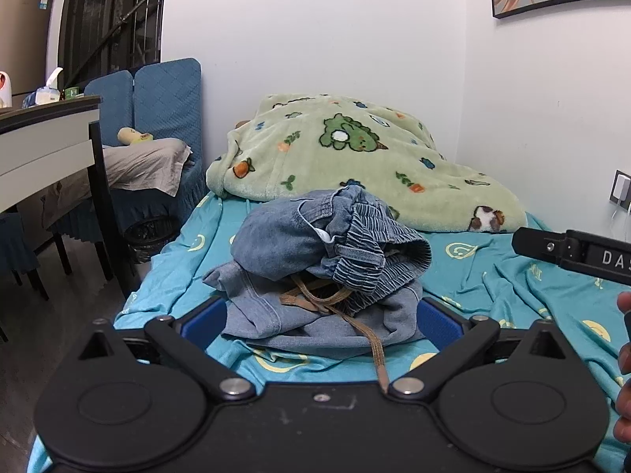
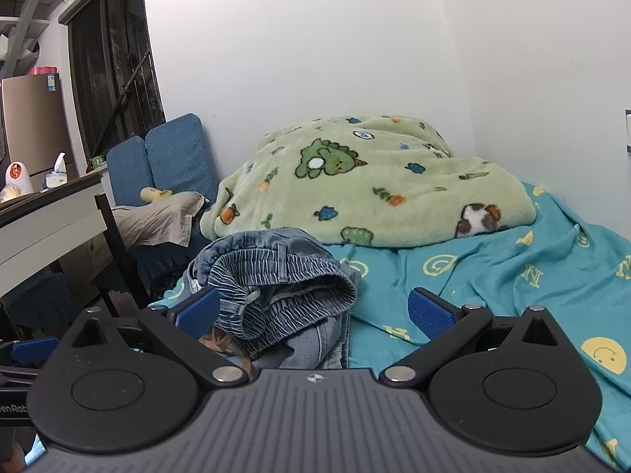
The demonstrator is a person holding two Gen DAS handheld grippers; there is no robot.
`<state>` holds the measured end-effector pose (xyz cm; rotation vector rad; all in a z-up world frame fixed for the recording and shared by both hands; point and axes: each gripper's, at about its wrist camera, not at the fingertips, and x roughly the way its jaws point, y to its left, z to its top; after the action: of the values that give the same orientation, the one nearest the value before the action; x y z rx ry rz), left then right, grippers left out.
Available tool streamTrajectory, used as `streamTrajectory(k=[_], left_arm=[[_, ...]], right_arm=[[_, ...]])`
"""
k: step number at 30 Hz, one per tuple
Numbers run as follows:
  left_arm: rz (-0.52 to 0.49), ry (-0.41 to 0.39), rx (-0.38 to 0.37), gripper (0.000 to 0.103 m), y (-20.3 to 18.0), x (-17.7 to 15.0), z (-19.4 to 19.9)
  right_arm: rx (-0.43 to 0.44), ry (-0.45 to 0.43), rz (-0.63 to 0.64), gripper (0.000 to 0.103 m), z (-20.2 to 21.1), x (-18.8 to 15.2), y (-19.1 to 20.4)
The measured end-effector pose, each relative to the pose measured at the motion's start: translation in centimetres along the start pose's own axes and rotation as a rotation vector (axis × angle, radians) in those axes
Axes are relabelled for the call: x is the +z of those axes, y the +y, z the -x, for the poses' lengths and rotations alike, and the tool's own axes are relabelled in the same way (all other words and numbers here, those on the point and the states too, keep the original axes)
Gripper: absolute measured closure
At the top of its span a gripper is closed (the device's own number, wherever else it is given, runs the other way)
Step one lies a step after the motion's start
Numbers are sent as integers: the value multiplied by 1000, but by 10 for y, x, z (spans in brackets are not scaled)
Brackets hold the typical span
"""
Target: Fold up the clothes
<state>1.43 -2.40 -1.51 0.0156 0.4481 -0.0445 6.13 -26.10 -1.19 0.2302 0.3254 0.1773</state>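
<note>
The crumpled jeans [image 1: 315,268] lie in a heap on the teal sheet [image 1: 512,276], their legs buried in the folds; a brown drawstring [image 1: 366,335] trails out. The green blanket [image 1: 355,157] hides the bed's far end. The left claw [image 1: 321,321] gapes wide around the heap's near edge, holding nothing. The right claw [image 2: 315,309] is equally wide and empty, its left pad [image 2: 197,309] against the denim.

Bed [image 1: 493,276]: jeans [image 1: 315,260], blanket [image 1: 355,149].
</note>
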Motion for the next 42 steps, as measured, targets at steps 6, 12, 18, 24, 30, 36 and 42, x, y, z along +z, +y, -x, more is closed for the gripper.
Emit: streamTrajectory(k=[6,12,18,24,30,36,42], left_arm=[[-50,9,2,0,-12,9,-13],[-166,6,10,1,-38,19,-47],[-315,-9,75,4,-70,16,-105],[-338,35,154,17,-78,9,-166],[-243,109,163,56,-59,10,-182],[-126,15,108,65,-36,32,-134],[45,-7,61,95,7,57,-79]], right_arm=[[-35,-2,-55,0,-7,3,-16],[-108,7,-135,0,-21,5,-43],[-131,40,-242,0,-28,-1,-66],[-104,66,-250,0,-39,-7,-66],[-79,96,-239,0,-56,-16,-69],[-67,98,-201,0,-62,-22,-67],[-38,91,-148,0,-61,-25,-57]])
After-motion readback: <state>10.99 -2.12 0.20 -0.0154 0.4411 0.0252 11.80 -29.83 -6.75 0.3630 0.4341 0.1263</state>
